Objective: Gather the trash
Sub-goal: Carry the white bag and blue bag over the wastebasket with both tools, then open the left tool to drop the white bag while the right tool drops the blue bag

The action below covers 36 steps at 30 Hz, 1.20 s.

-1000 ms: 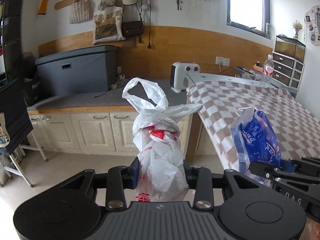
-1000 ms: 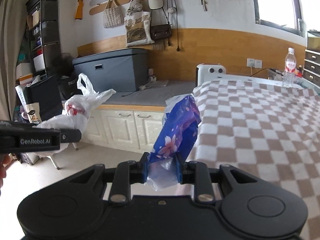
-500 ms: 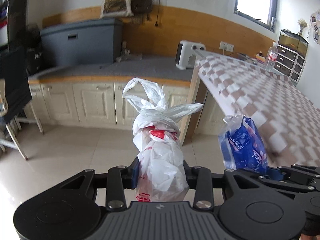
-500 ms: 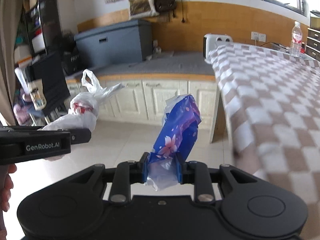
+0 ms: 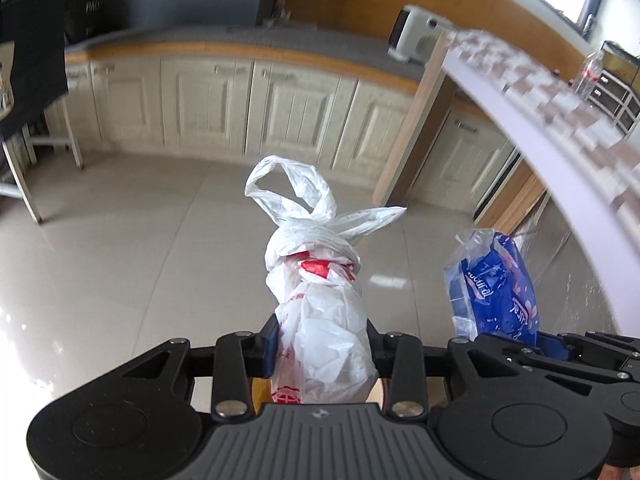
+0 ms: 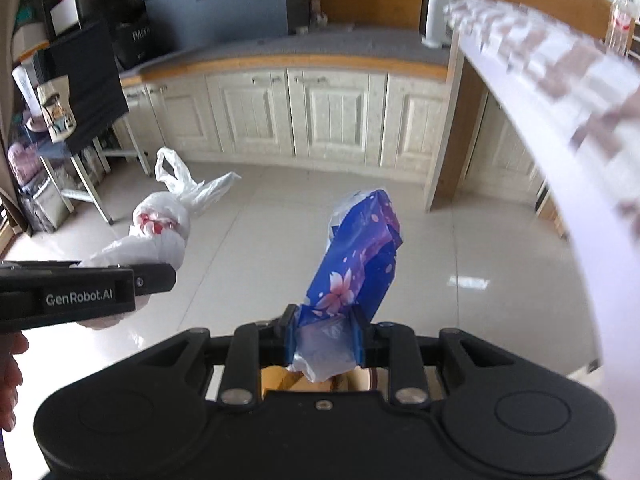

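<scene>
Left gripper (image 5: 320,346) clamped on a knotted white plastic bag (image 5: 320,300) with red print, held above the pale tiled floor (image 5: 120,248). Right gripper (image 6: 325,336) pinched on a crumpled blue floral wrapper (image 6: 356,264) — just beside it. Cream cabinets (image 6: 300,112) behind; checkered tablecloth (image 6: 560,64) at right.

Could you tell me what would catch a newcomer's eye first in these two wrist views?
First, the knotted white plastic bag with red print, clamped in the left gripper at the centre of the left view above the pale tiled floor. Next, the blue flowered wrapper, pinched in the right gripper just beside it. The blurred checkered tablecloth sweeps down the right edge of both views.
</scene>
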Each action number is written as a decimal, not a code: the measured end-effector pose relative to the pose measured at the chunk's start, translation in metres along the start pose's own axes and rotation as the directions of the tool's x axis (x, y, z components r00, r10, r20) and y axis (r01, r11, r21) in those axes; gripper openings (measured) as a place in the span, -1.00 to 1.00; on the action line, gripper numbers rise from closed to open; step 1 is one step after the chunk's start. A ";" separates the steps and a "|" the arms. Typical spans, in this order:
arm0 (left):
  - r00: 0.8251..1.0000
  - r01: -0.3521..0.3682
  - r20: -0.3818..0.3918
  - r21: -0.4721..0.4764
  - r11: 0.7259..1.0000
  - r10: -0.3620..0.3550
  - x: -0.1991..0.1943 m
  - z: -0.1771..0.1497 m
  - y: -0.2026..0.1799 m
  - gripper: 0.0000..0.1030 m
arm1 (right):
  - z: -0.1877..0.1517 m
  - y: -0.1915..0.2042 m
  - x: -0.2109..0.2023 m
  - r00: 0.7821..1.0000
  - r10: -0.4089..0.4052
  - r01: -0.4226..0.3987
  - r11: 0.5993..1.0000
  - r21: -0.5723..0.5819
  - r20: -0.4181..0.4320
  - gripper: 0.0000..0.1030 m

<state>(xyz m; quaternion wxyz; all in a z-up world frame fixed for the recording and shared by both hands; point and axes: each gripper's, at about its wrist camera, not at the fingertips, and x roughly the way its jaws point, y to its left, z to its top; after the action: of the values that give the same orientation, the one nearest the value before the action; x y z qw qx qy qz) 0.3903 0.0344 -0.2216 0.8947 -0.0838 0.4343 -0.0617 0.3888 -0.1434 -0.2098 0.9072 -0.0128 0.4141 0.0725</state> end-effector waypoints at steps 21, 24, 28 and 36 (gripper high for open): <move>0.959 0.009 -0.282 -0.039 0.999 -0.020 0.178 -0.087 0.032 -0.23 | -0.119 -0.024 0.165 0.955 0.124 -0.058 0.970 0.238 -0.271 -0.46; 0.946 0.028 -0.322 -0.039 0.999 -0.039 0.199 -0.098 0.028 -0.23 | -0.123 -0.032 0.177 0.950 0.127 -0.048 0.963 0.267 -0.287 -0.46; 0.935 0.035 -0.350 -0.054 0.998 -0.052 0.216 -0.104 0.026 -0.23 | -0.124 -0.036 0.192 0.942 0.153 -0.059 0.951 0.302 -0.298 -0.45; 0.923 0.020 -0.382 -0.045 0.999 -0.036 0.239 -0.111 0.033 -0.23 | -0.134 -0.033 0.222 0.923 0.172 -0.054 0.944 0.327 -0.344 -0.14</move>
<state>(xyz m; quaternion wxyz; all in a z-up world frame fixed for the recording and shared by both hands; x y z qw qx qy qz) 0.4511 0.0125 -0.4795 0.7899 -0.0942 0.6006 -0.0811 0.4362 -0.1600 -0.4662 0.7985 0.1412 0.5826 0.0555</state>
